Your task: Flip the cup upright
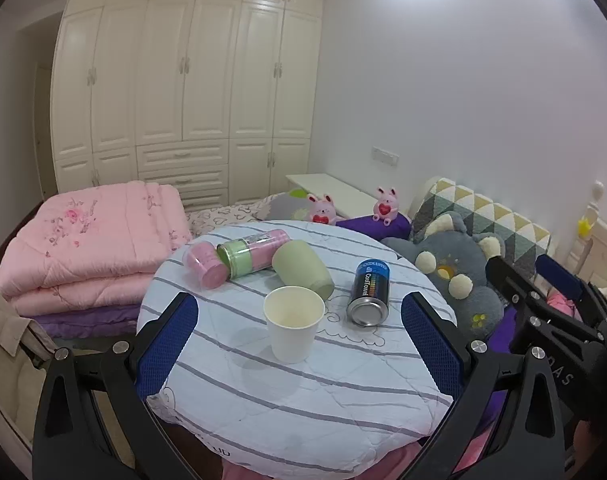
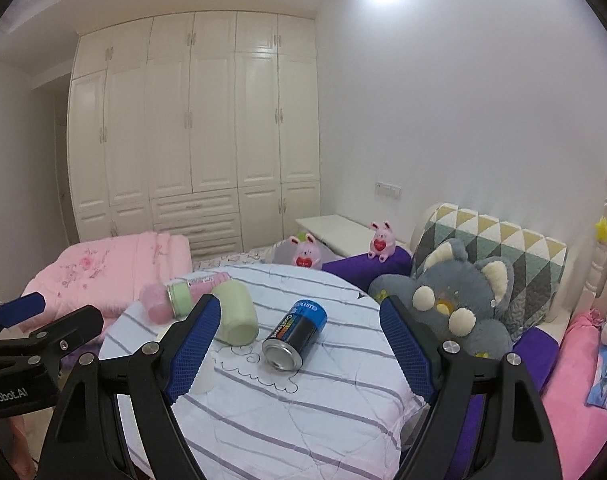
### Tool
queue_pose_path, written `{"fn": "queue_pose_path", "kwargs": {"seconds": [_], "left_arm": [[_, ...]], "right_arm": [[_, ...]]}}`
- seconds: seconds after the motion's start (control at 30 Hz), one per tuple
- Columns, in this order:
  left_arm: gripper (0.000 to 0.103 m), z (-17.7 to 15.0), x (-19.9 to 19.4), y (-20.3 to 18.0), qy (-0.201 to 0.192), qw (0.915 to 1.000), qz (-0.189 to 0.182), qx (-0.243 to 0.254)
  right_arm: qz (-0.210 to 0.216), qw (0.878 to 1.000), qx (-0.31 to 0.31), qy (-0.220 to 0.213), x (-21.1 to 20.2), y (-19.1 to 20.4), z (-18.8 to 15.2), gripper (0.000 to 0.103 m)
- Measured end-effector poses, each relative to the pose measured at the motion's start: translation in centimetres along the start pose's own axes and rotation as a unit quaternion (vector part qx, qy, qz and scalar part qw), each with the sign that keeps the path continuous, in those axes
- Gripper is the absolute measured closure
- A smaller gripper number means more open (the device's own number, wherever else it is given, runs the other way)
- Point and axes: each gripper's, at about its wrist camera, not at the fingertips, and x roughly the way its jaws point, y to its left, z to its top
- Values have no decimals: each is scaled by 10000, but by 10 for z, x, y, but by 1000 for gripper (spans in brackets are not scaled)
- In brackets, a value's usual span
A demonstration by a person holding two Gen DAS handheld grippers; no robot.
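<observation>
Both tongs stand wide open and grip nothing: the left gripper [image 1: 299,344] at the bottom of its view, the right gripper [image 2: 299,344] likewise. One white paper cup [image 1: 293,322] stands upright at frame centre, between the left fingers. One green cup [image 1: 303,270] lies on its side behind it. One blue can [image 1: 369,292], reading "CoolTowel", lies to the right. Two towel tubes [image 1: 239,260] lie at the upper left. All rest on one round table [image 1: 303,400] with striped cloth, in a bedroom with a white wardrobe [image 1: 183,80].
</observation>
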Motion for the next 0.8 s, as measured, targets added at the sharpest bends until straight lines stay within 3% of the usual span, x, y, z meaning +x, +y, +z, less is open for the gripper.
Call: {"fn": "queue_pose_path", "kwargs": {"seconds": [0.8], "left_arm": [[0, -7, -6, -16, -206, 9992, 125, 330]], "right_arm": [[-97, 9992, -39, -377, -18, -4, -4, 20]]}}
